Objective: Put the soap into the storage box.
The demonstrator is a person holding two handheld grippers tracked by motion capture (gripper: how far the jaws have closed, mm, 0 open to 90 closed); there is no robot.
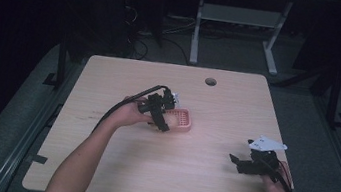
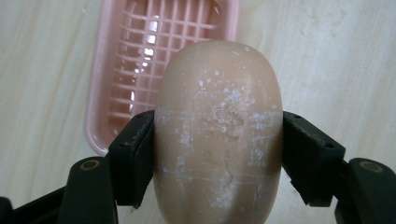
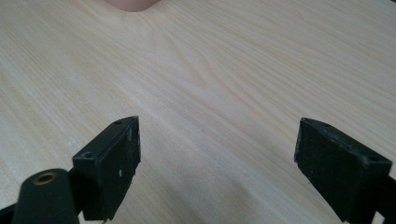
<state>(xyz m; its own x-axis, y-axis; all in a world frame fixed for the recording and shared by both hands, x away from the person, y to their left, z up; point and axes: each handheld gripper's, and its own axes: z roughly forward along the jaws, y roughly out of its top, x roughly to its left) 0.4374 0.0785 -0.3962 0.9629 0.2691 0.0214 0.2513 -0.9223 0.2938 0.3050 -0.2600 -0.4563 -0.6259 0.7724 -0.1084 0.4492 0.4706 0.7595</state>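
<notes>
Pink soap dish (image 2: 116, 74) waits beneath the soap (image 2: 218, 135) the left tongs (image 2: 218, 163) pinch; right tongs (image 3: 217, 172) spread, idle near right.

Dim lab: bare wooden table (image 1: 228, 99), floor cables (image 1: 135, 45), desk frame (image 1: 239, 22)

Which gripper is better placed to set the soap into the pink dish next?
Left, probably. The left gripper is already shut on the soap bar right at the pink soap dish. The right gripper is open with nothing between its jaws, off near the table's right front.
</notes>
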